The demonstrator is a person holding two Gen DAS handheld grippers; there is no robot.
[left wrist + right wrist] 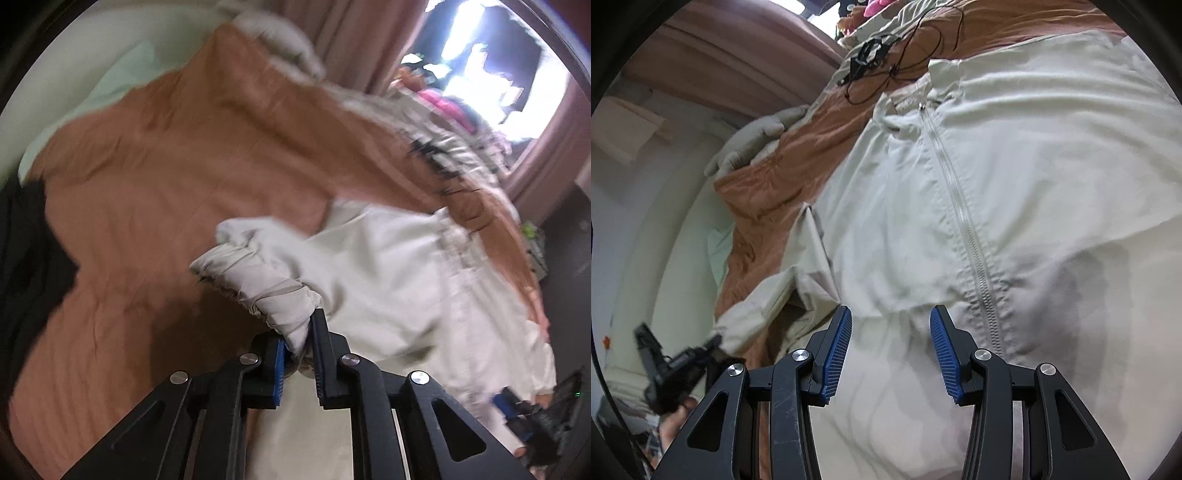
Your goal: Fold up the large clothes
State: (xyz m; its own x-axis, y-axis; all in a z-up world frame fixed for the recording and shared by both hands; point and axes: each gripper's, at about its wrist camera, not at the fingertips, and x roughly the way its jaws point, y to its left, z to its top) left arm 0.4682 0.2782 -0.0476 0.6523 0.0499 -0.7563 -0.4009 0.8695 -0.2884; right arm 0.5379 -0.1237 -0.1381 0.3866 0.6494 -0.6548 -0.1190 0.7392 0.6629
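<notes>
— Orange-brown bedspread (155, 192) fills your left wrist view, with pinkish curtains (354, 40) and a bright window (476, 48) behind it. What have you got at the tips?

— Your left gripper (300, 341) is pinching the gathered cuff (258, 284) of the pale jacket (399, 273). Fabric is bunched tight between the blue pads (281, 363), and the sleeve runs off to the right into the jacket's body, which lies on the bedspread. Something dark (26, 258) sits at the left edge; the picture is too blurred to say what.

— And over on the right wrist view?

— Same bed, seen from the other side. The jacket (1015, 177) is spread front-up across the orange-brown bedspread (764, 192), its zipper (964, 229) running from the collar down toward your tongs. Your right gripper (891, 341) hovers just over the lower front of it, fingers spread, blue pads (837, 354) apart with only the cloth lying beneath them, nothing pinched.

— Anything else in there?

— A black cable (908, 48) is tangled on the bed beyond the collar. Down at the lower left you can see your left gripper (676, 369) clamped on the end of the sleeve (764, 295), with a fingertip (674, 424) showing beneath it.
</notes>
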